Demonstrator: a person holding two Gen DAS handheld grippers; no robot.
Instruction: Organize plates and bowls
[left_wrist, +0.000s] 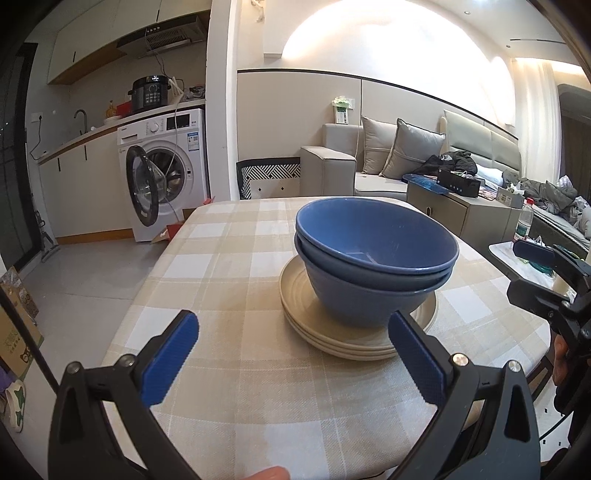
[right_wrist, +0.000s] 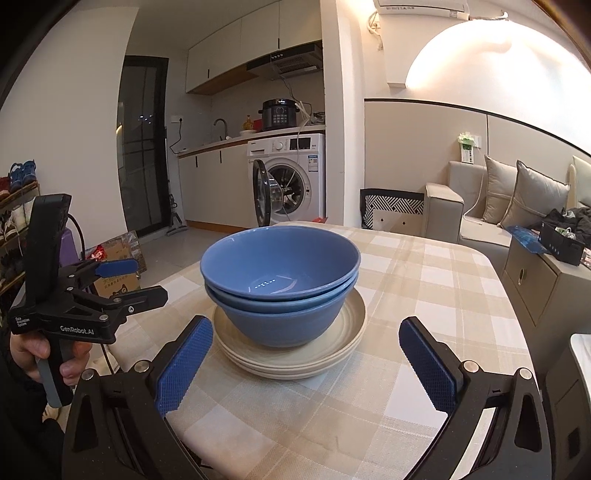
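A nested stack of blue bowls (left_wrist: 373, 251) (right_wrist: 280, 273) stands on a short stack of cream plates (left_wrist: 332, 332) (right_wrist: 347, 325) in the middle of a table with a beige checked cloth (left_wrist: 229, 258) (right_wrist: 424, 280). My left gripper (left_wrist: 295, 350) is open, just short of the plates, with nothing between its blue pads. My right gripper (right_wrist: 306, 362) is also open and empty, facing the stack from the other near side. Each gripper shows in the other's view: the right gripper (left_wrist: 532, 271) at the far right, the left gripper (right_wrist: 136, 282) at the left, held by a hand (right_wrist: 37, 350).
A washing machine (left_wrist: 166, 173) (right_wrist: 291, 181) with its door open stands beyond the table by the kitchen counter. A sofa (left_wrist: 369, 162) and a low cabinet (left_wrist: 461, 206) lie to the right. Cardboard boxes (right_wrist: 118, 266) and a shoe rack (right_wrist: 14, 206) are on the left.
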